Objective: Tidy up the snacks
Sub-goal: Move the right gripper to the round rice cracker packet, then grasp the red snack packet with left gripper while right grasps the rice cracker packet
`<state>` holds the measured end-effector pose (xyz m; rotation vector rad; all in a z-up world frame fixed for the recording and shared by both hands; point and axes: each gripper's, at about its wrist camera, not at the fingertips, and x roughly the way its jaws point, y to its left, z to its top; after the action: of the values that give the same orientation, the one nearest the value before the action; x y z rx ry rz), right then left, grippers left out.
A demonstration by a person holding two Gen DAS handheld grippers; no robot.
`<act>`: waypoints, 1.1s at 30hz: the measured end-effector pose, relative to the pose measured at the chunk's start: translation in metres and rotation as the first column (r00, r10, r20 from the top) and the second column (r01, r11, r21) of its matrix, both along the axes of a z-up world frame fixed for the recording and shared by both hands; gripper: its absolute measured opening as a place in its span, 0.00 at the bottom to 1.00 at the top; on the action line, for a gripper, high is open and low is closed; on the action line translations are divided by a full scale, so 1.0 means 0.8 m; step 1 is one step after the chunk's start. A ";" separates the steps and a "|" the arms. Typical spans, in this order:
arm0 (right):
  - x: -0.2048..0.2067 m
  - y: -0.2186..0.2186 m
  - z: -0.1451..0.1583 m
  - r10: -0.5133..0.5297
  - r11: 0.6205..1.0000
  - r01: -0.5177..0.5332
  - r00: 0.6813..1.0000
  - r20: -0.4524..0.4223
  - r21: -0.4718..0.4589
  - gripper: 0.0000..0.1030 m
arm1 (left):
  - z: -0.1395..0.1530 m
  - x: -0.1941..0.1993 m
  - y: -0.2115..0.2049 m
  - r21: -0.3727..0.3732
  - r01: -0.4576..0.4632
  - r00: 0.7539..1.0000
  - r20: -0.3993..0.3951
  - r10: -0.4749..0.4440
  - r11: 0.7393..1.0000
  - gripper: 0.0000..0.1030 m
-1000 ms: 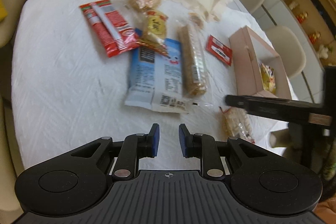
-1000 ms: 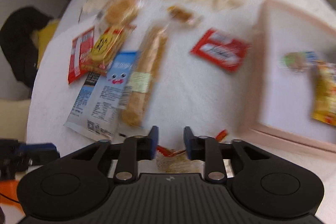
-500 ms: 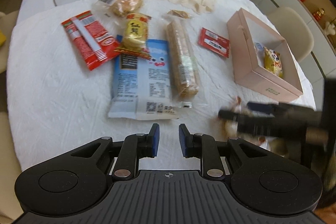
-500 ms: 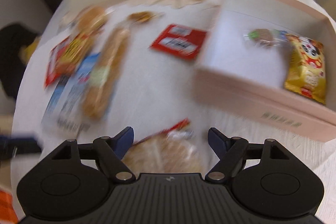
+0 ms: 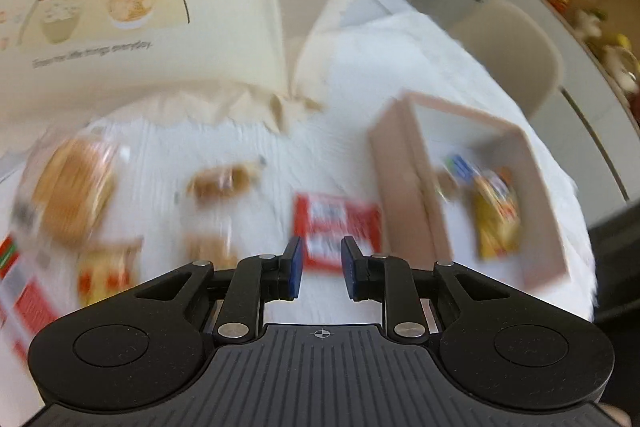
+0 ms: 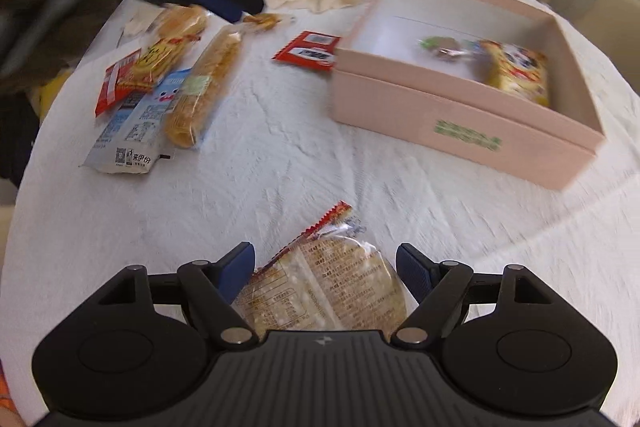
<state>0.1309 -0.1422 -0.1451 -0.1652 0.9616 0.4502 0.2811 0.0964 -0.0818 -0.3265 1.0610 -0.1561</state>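
- Two hand-held grippers are in view over a white-clothed surface [image 6: 280, 155], with loose snacks in a cluster toward its left edge.
- Five packets lie in that cluster: a red sachet [image 6: 116, 83], a yellow packet [image 6: 162, 61], a round bun in clear wrap [image 6: 180, 21], a blue-and-white packet [image 6: 136, 127] and a long biscuit roll [image 6: 204, 83] lying partly over the blue one.
- One left hand-held gripper [image 5: 319, 273] hangs above the far part of the surface; its jaws are drawn close with a narrow gap and nothing between them.
- One small brown sweet [image 6: 264, 21] and one red flat packet [image 6: 310, 51] lie further right, the red one just beside the box.
- One right hand-held gripper [image 6: 325, 273] stands released at the near edge; its jaws have just been opening, and a round cracker packet [image 6: 320, 291] lies between them, not pinched.
- One pink box [image 6: 452, 123] sits toward the right edge, holding a yellow snack bag [image 6: 518, 73] and a small wrapped sweet [image 6: 440, 47].
- One cream food cover [image 5: 140, 7] with cartoon children stands at the far edge.
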 end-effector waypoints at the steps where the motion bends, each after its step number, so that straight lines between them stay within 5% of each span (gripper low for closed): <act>1: -0.003 -0.005 0.000 -0.010 1.000 0.010 1.000 0.005 0.004 0.76 | -0.004 0.018 0.000 -0.029 -0.023 1.000 0.012 0.023 0.999 0.24; 4: -0.012 -0.023 -0.003 -0.050 0.999 0.050 0.999 -0.005 0.017 0.76 | -0.013 0.060 -0.017 -0.028 0.002 0.998 0.067 -0.001 1.000 0.24; 9: -0.016 -0.041 0.002 -0.101 0.995 0.100 0.995 0.006 0.026 0.76 | -0.055 0.079 -0.061 0.088 0.193 0.980 -0.059 -0.188 0.977 0.20; 15: -0.017 -0.054 0.015 -0.086 0.996 0.085 0.991 0.100 0.015 0.76 | -0.055 -0.021 -0.049 0.018 0.178 0.979 -0.102 -0.175 0.984 0.20; 21: -0.004 -0.060 0.005 -0.048 0.998 0.046 0.999 0.027 0.053 0.76 | -0.059 -0.123 -0.058 -0.040 0.193 0.975 -0.105 -0.196 0.980 0.22; 25: -0.014 -0.063 0.008 -0.040 0.998 0.037 0.998 0.045 0.059 0.76 | -0.038 -0.173 -0.067 0.107 0.222 0.975 -0.047 -0.218 0.969 0.23; 29: -0.022 -0.073 0.000 -0.063 0.995 0.061 0.998 0.022 0.079 0.76 | -0.043 -0.189 -0.087 0.185 0.351 0.936 -0.099 -0.338 0.918 0.26; 33: -0.032 -0.080 -0.009 -0.156 0.979 0.161 0.987 -0.048 0.129 0.77 | -0.049 -0.204 -0.114 0.298 0.516 0.853 -0.088 -0.515 0.803 0.32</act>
<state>0.1053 -0.2061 -0.1526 0.0399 0.9700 0.3698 0.1181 0.0055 -0.1211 0.2626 1.1387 -0.4723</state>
